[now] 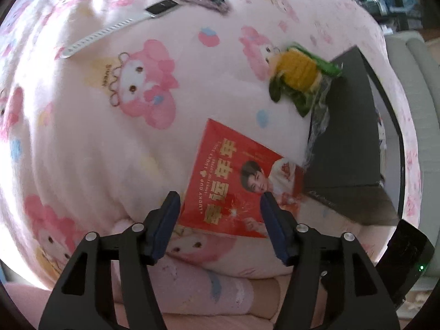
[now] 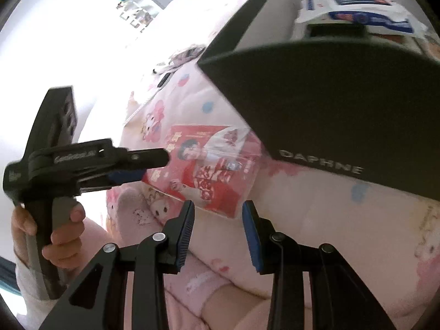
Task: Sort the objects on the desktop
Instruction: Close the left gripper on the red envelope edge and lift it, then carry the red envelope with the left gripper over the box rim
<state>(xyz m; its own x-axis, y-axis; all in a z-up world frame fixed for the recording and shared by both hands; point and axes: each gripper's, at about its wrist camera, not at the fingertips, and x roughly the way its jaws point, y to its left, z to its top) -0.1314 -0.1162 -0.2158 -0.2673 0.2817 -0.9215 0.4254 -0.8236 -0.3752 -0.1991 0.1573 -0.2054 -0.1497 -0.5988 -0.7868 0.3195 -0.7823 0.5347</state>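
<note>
Two open tools (image 1: 220,196) (image 2: 218,206) over red packet (image 1: 236,181)

The right gripper (image 2: 218,206) hangs parted and empty just near of the red packet (image 2: 209,165) — the dark box (image 2: 330,104) stands right, the left gripper (image 2: 137,167) left.

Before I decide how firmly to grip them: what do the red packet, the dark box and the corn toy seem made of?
Red packet: glossy printed film or paper, sheen on it.
Dark box: matte cardboard probably, stiff straight walls, pale inside.
Corn toy: yarn, apparently crocheted, in clear crinkled plastic.
</note>
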